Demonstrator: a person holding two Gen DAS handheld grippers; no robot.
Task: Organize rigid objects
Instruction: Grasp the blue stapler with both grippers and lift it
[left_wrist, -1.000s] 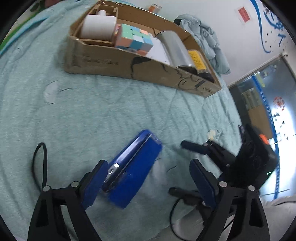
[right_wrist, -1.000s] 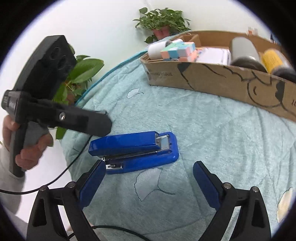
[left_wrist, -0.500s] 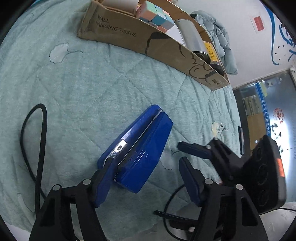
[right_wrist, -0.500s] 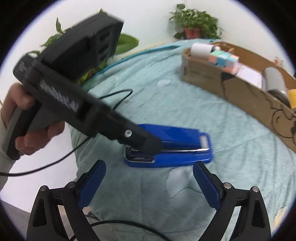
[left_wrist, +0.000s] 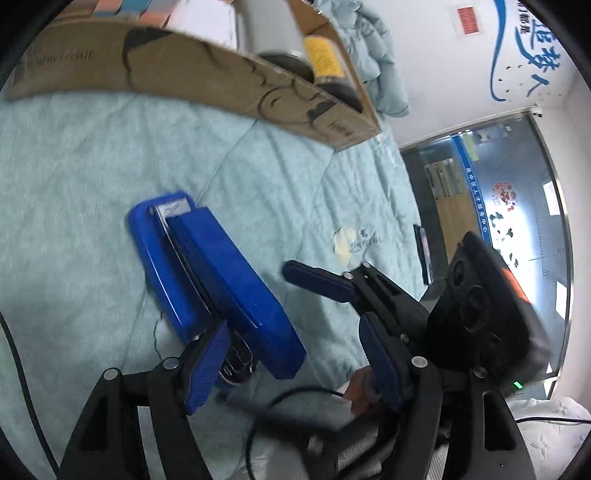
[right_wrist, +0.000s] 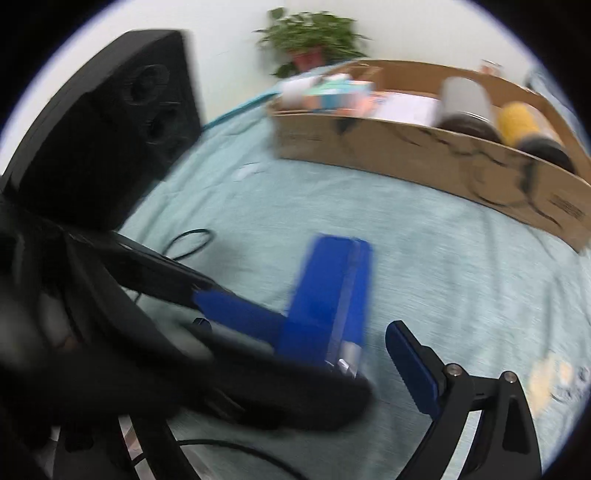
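A blue stapler (left_wrist: 214, 273) lies on the teal quilt, its near end between my left gripper's (left_wrist: 291, 373) open fingers; the left pad (left_wrist: 205, 365) is at the stapler's rear, whether touching I cannot tell. The stapler also shows, blurred, in the right wrist view (right_wrist: 332, 295). My right gripper (left_wrist: 332, 295) is open just right of the stapler. In its own view only its right finger (right_wrist: 413, 369) shows; the left gripper's body hides the other. The cardboard box (left_wrist: 207, 74) stands beyond.
The box (right_wrist: 424, 147) holds a paper roll, a pastel cube, a silver cylinder (left_wrist: 273, 33) and a yellow-labelled can (right_wrist: 524, 122). A black cable (right_wrist: 188, 236) lies on the quilt at left. A potted plant (right_wrist: 310, 40) stands behind the box.
My left gripper has moved forward around the stapler's near end, and the stapler has swung to point away. The right gripper has shifted closer; its view is now blurred.
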